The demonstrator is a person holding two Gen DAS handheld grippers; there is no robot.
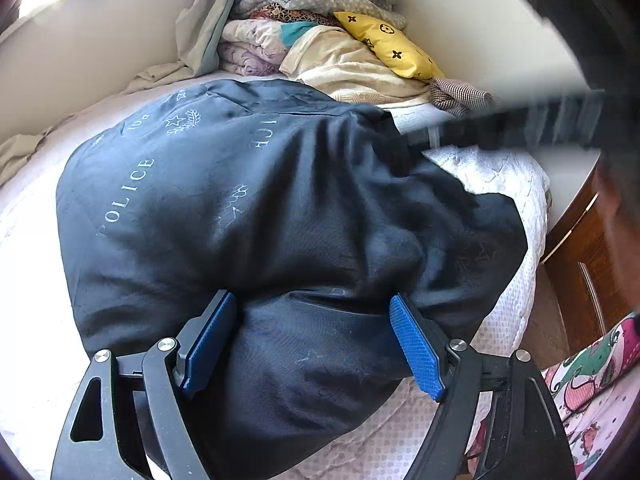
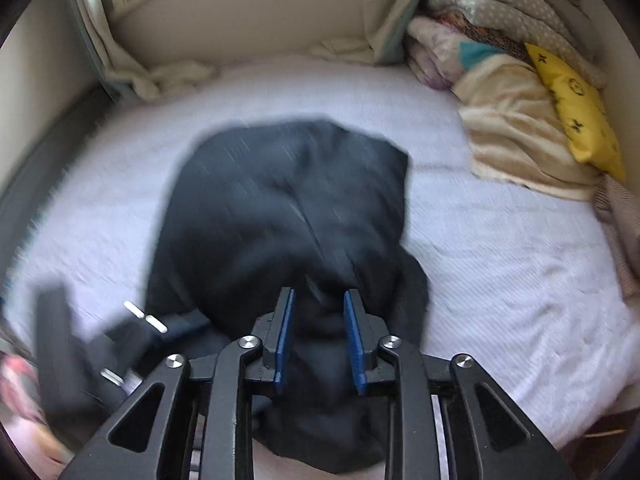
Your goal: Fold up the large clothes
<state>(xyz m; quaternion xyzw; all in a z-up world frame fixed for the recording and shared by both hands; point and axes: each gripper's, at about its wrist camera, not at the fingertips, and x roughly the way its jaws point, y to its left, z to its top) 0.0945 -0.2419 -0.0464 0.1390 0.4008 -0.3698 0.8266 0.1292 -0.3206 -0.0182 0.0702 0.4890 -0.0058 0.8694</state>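
Note:
A large dark navy garment [image 1: 240,208] printed with "POLICE" lies bunched on the white bed [image 1: 32,264]. My left gripper [image 1: 312,300] rests on its near edge, jaws wide apart, with a thick roll of the cloth bulging between the blue pads [image 1: 416,348]. In the right wrist view the same garment [image 2: 280,200] appears as a blurred dark heap. My right gripper [image 2: 319,294] hovers over its near end with a narrow gap between the pads and nothing pinched. The right gripper shows in the left wrist view as a blurred black bar [image 1: 500,128]. The left gripper [image 2: 132,332] shows blurred at lower left.
A stack of folded blankets [image 1: 288,8], a cream blanket [image 1: 352,68] and a yellow pillow [image 1: 392,44] fill the bed's far corner against the wall. A wooden cabinet [image 1: 580,264] stands beside the bed on the right. A person's patterned clothing [image 1: 592,392] is at the lower right.

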